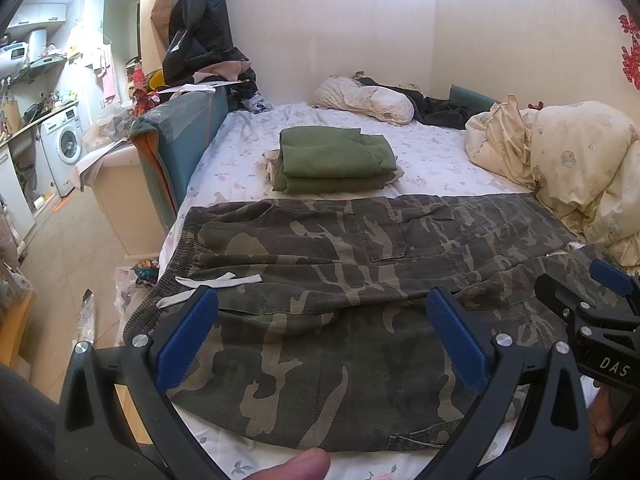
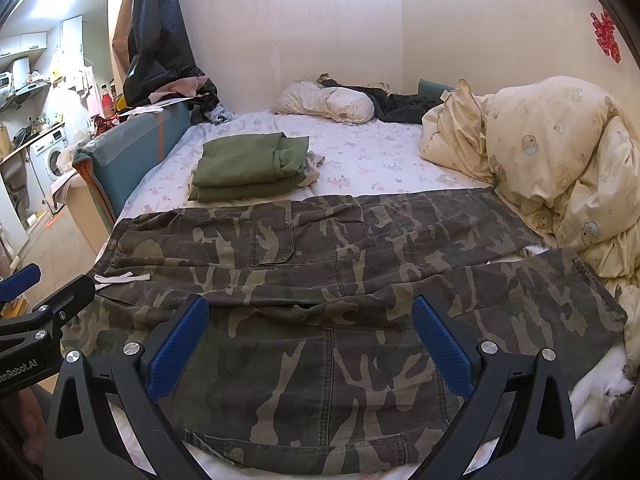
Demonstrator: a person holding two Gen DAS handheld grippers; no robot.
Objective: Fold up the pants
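Camouflage pants (image 1: 360,264) (image 2: 320,256) lie flat across the bed, both legs side by side. The elastic waistband (image 1: 176,264) with its white drawstring (image 1: 216,282) is at the left; the cuffs (image 2: 592,292) reach the duvet on the right. My left gripper (image 1: 320,300) hangs open above the near leg by the waist. Further right over the same leg, my right gripper (image 2: 310,308) is also open. Neither has cloth between its fingers. A thumb (image 1: 304,464) shows at the bottom edge.
A folded green garment stack (image 1: 336,160) (image 2: 252,164) lies behind the pants. A cream duvet (image 2: 552,168) is heaped at the right, with a pillow (image 1: 364,100) and dark clothes at the head. A white furry animal (image 2: 600,392) lies at the near right. Teal bed frame (image 1: 180,144) and floor are to the left.
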